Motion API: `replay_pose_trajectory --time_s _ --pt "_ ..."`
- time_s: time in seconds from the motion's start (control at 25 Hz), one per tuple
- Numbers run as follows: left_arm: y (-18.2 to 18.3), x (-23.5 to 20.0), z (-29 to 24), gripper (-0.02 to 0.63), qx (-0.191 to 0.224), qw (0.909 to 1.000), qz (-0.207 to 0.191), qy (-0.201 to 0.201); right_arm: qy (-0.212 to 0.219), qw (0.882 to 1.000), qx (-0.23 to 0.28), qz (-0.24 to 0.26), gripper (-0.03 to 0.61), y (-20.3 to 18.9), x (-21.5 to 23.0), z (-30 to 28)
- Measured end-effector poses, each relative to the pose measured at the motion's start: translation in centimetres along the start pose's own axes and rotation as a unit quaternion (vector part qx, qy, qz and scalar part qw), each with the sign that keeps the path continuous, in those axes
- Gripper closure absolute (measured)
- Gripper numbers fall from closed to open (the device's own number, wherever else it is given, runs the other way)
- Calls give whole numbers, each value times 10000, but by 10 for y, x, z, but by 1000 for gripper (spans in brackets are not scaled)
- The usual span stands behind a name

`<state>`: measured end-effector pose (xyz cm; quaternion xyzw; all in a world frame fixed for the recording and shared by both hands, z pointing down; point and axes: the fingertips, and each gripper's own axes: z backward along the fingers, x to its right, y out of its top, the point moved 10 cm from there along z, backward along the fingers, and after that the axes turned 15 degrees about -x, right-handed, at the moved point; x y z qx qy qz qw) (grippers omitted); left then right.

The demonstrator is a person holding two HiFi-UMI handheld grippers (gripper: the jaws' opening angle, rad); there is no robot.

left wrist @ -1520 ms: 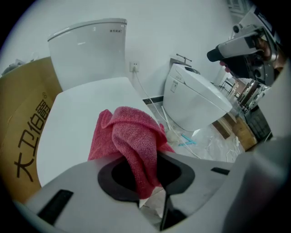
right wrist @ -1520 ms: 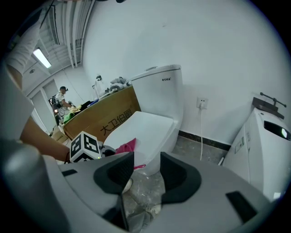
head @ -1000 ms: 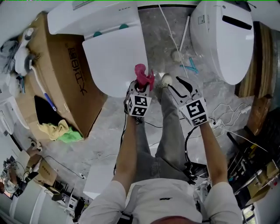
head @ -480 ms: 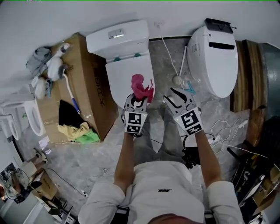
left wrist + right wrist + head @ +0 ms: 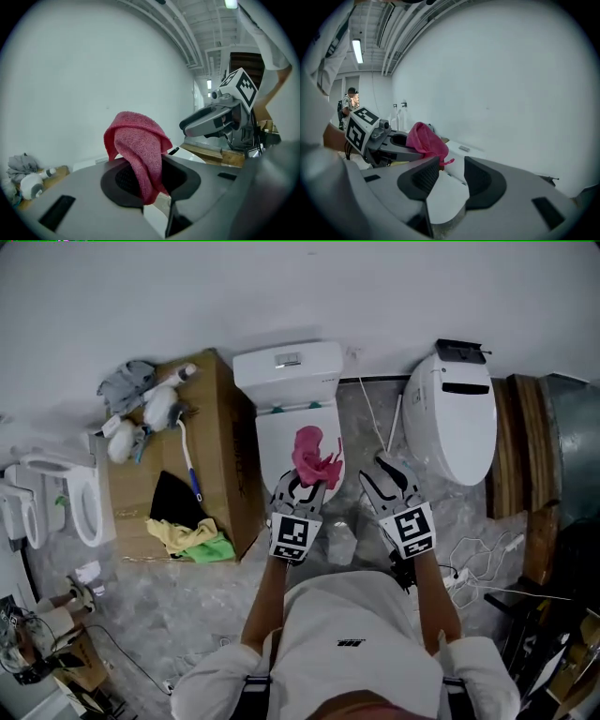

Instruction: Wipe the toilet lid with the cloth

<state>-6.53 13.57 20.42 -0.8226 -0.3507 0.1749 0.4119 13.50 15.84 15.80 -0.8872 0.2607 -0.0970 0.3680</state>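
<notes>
a: nearest entry?
b: my left tool point(image 5: 151, 174). its jaws pinch the pink cloth point(image 5: 138, 143), which stands up out of them in a folded hump, with a tail hanging down through the gap.

a: next?
b: my right tool point(image 5: 452, 169). jaws spread, nothing between them. it is held level with the left one, near it on its right, the two apart.

a: where is the cloth against the toilet?
b: in the head view it shows over the middle of the white toilet lid point(image 5: 277, 439), which is shut. whether it touches the lid i cannot tell.

a: behind the lid?
b: the tank point(image 5: 286, 371), white, with a small plate on top, set against the white wall point(image 5: 281, 287).

a: to the left?
b: a cardboard box point(image 5: 225, 446) just beside the toilet. on it are a brush point(image 5: 190, 474) with a blue handle, a black bundle and yellow and green rags point(image 5: 183, 533). further left is a loose toilet seat point(image 5: 56, 498).

a: to the right?
b: a second toilet point(image 5: 459, 423), white, lid shut. past it are wooden boards point(image 5: 525, 456). cables point(image 5: 473, 563) lie on the grey stone floor point(image 5: 169, 615) near my right arm.
</notes>
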Motion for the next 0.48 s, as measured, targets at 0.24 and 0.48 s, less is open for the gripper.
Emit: replay_pose_trajectory --time_s 0.24,0.48 --pt "13 -16 45 505 421 9990 -87 110 -153 9996 197 159 402 26 -28 13" --pt "14 -24 82 505 610 9978 -80 255 -161 9987 354 316 402 44 -56 23"
